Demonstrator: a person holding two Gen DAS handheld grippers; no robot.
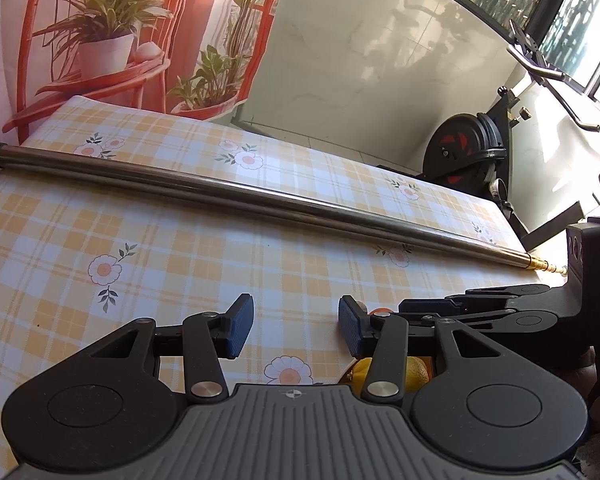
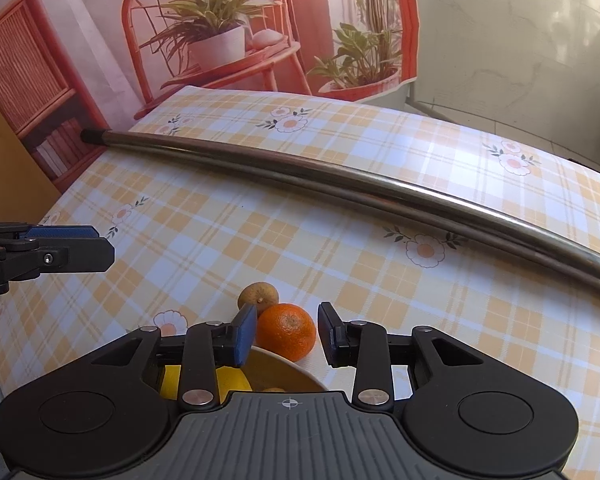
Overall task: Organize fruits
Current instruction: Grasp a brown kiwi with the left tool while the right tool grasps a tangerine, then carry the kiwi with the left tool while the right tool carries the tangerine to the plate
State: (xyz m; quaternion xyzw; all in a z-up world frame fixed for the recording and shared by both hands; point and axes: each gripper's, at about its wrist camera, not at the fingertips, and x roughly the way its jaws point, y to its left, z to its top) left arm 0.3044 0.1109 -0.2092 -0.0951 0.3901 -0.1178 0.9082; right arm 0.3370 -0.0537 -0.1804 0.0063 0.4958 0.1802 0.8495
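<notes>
In the right wrist view an orange (image 2: 286,331) lies on the checked tablecloth between the open fingers of my right gripper (image 2: 287,334), with gaps on both sides. A small brownish fruit (image 2: 257,295) lies just behind it. A yellow bowl (image 2: 278,370) under the gripper holds a yellow fruit (image 2: 230,382). My left gripper (image 1: 296,330) is open and empty above the cloth; it also shows at the left edge of the right wrist view (image 2: 66,246). In the left wrist view the right gripper (image 1: 500,314) is at the right, with yellow fruit (image 1: 416,372) under it.
A long metal pole (image 1: 236,192) lies across the table behind the fruit; it also shows in the right wrist view (image 2: 340,182). A printed backdrop of plants and a red chair (image 2: 220,32) hangs behind. An exercise bike (image 1: 472,148) stands beyond the table's right edge.
</notes>
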